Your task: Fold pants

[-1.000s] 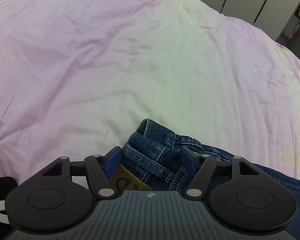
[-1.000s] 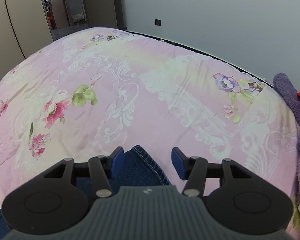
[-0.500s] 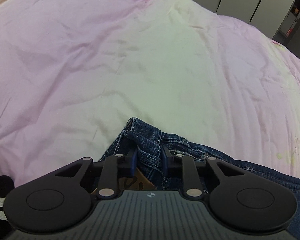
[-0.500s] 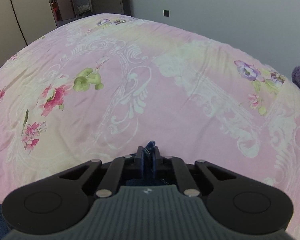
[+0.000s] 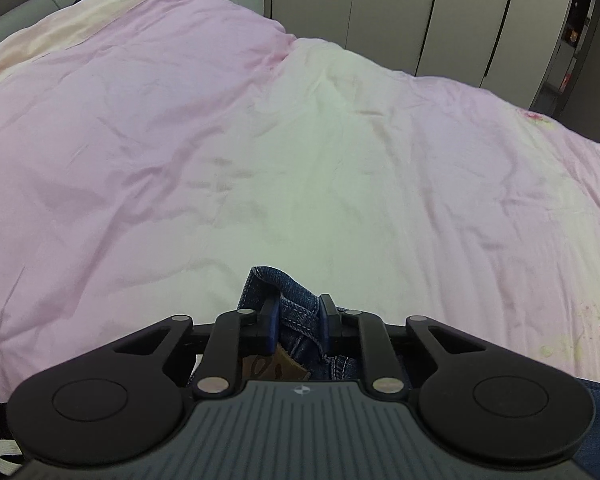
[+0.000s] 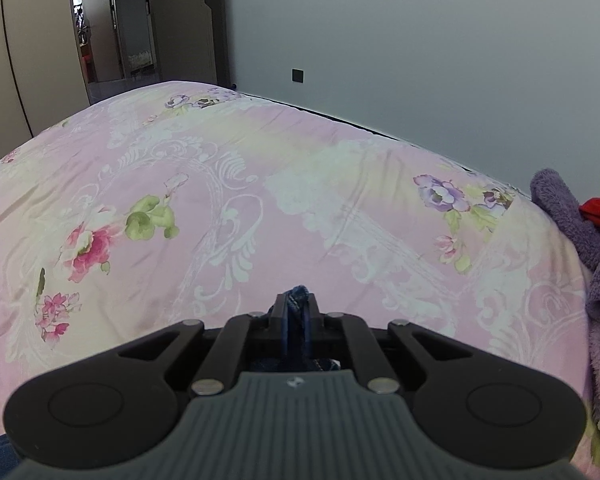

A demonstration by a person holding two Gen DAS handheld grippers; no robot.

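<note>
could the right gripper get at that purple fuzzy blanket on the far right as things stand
Probably not yet. The right gripper has its jaws shut on the jeans, so it is occupied. The purple blanket lies off to its right with only open bedspread between.

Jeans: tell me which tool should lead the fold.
Probably left. The left tool is clamped on the jeans at the thick waistband; the right tool pinches only a thin denim edge.

Right gripper [image 6: 296, 312] pinches denim pants [image 6: 297, 295] — above floral bedspread [image 6: 228, 208]
</note>
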